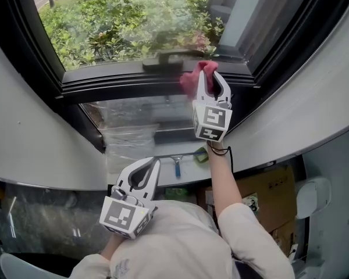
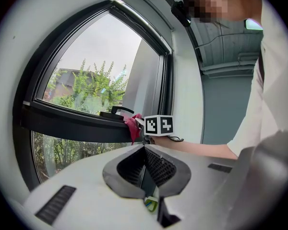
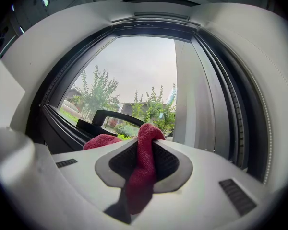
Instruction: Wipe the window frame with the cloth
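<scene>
Red cloth point(image 3: 142, 169) clamped inside the right claw point(image 3: 149, 131).

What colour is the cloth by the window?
Pinkish red. The cloth shows best in the right gripper view, pinched in the right gripper.
</scene>
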Tool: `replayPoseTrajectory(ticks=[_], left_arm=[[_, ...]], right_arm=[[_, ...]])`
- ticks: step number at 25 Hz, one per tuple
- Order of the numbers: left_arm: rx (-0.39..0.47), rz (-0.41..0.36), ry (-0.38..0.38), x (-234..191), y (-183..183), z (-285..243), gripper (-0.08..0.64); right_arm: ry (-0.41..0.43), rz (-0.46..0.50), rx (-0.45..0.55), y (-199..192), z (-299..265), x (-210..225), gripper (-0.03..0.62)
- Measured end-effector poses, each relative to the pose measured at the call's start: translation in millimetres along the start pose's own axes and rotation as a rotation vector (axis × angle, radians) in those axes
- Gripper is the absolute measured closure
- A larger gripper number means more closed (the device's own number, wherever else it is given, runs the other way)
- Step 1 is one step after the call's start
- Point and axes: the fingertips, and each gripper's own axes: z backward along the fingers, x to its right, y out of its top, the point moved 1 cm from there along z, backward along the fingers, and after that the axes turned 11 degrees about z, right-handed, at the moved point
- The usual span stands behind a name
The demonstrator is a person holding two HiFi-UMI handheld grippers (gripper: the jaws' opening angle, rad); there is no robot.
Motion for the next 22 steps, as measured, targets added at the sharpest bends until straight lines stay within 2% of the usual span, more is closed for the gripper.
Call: replayPoseTrajectory(ticks=[22], left_arm=[[0.001,0.007,0.001,-15,5,12,0.552]], right_arm=[[0.034,0.004,0.017,18,-2,-38,0.506]])
